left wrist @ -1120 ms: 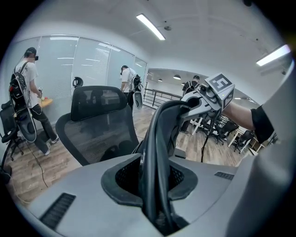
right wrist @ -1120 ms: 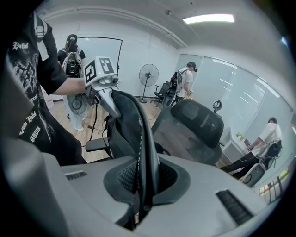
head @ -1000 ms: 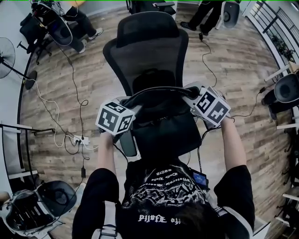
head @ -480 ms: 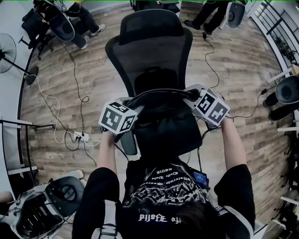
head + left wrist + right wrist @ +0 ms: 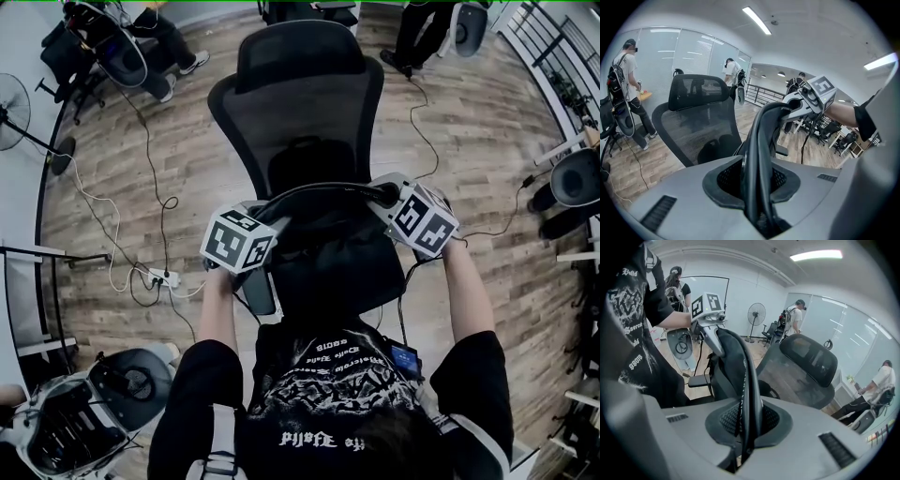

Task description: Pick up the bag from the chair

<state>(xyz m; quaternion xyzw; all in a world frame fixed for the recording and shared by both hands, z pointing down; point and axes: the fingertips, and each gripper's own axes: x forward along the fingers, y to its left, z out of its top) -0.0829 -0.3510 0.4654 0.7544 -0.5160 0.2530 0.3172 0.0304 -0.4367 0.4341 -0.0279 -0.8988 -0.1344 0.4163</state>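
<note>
head view: little differs from a second ago. the left gripper (image 5: pixel 274 225) still has its jaws narrow on one end of the black strap (image 5: pixel 323 187), and the right gripper (image 5: pixel 380 195) pinches the other end. the bag (image 5: pixel 328 239) stays over the chair (image 5: pixel 300 103) seat, its contents unseen.

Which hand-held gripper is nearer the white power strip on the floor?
Left. The left hand-held gripper is on the chair side toward the power strip; the right hand-held gripper, on the far side.
</note>
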